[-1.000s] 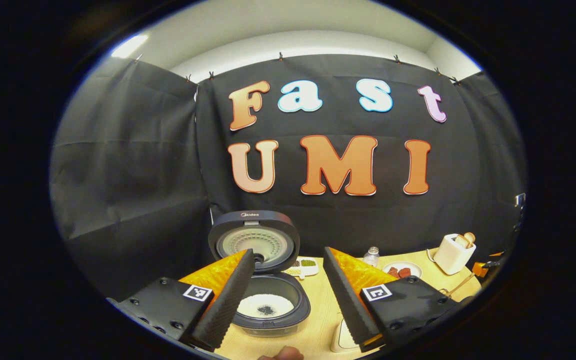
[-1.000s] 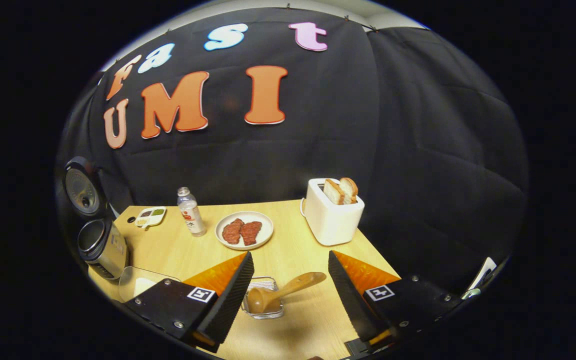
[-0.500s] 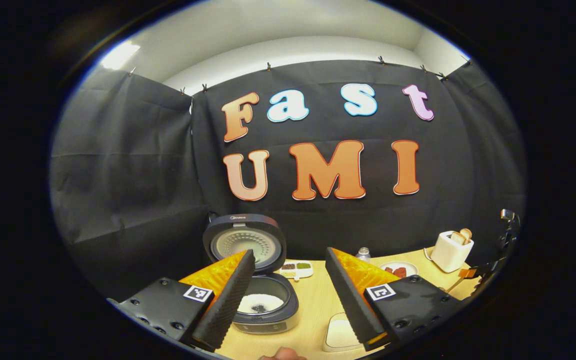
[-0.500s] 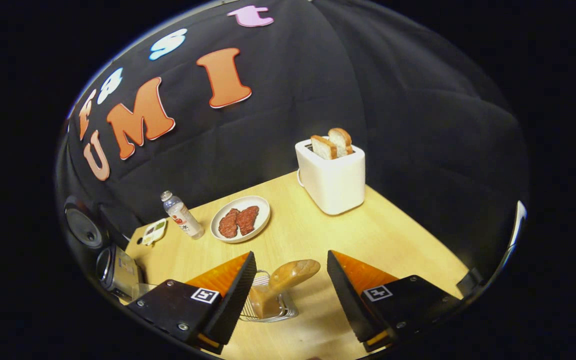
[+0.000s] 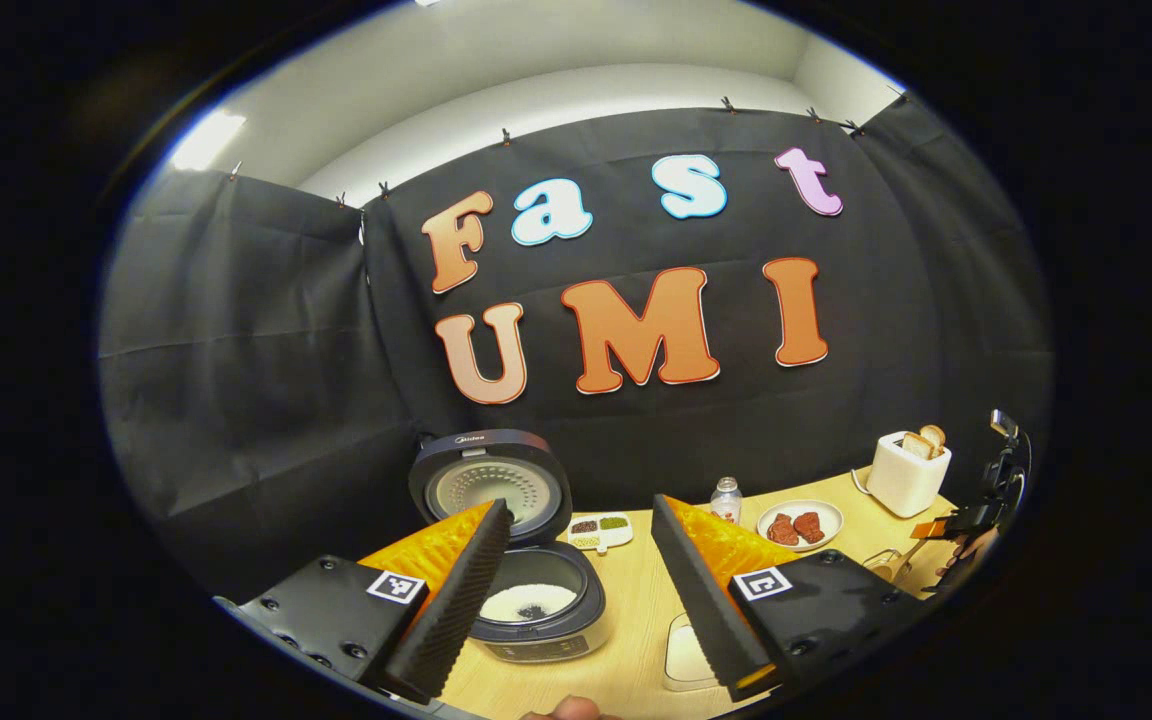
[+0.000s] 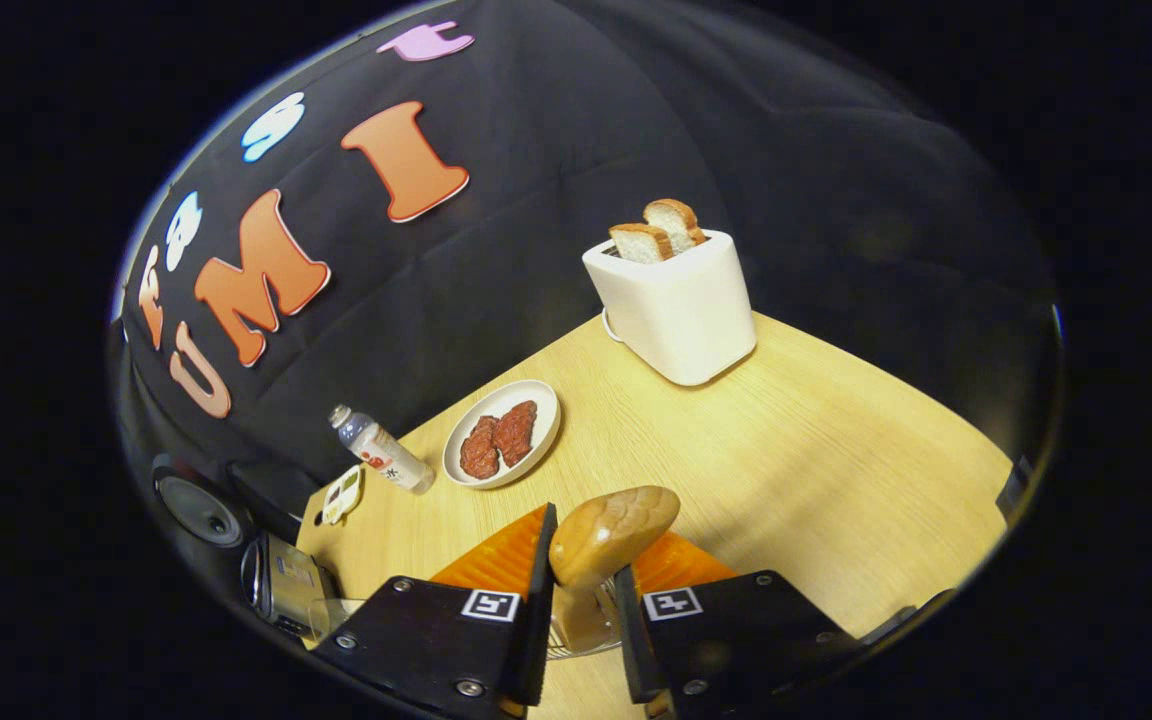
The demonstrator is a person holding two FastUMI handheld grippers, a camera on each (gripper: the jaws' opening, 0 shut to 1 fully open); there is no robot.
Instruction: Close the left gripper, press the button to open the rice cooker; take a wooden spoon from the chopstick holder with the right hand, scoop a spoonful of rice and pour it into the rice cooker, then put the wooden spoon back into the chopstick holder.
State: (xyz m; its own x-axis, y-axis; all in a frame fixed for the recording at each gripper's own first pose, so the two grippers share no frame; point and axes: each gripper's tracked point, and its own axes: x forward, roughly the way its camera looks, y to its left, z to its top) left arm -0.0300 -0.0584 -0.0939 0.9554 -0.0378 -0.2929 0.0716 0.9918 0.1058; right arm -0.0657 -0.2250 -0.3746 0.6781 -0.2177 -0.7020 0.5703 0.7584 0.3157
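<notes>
The rice cooker (image 5: pixel 536 610) stands open, lid (image 5: pixel 491 485) upright, white rice in its pot. My left gripper (image 5: pixel 579 502) hovers open above and in front of it, holding nothing. In the right gripper view, the wooden spoon (image 6: pixel 614 530) sticks up out of the wire chopstick holder (image 6: pixel 576 632). My right gripper (image 6: pixel 591 562) is shut on the spoon just below its rounded end. The cooker (image 6: pixel 286 582) sits at the table's far left there. A clear container of rice (image 5: pixel 686 650) lies right of the cooker. The right gripper (image 5: pixel 971 515) shows far right in the left gripper view.
A white toaster (image 6: pixel 676 305) with two bread slices stands at the back of the wooden table (image 6: pixel 836 450). A plate of meat (image 6: pixel 502 432), a small bottle (image 6: pixel 381 455) and a condiment dish (image 6: pixel 341 495) line up toward the cooker. A thumb (image 5: pixel 561 708) shows at the bottom edge.
My right gripper has come down over the holder and shut on the spoon, tilting as it went. The left gripper has drawn back slightly, staying open.
</notes>
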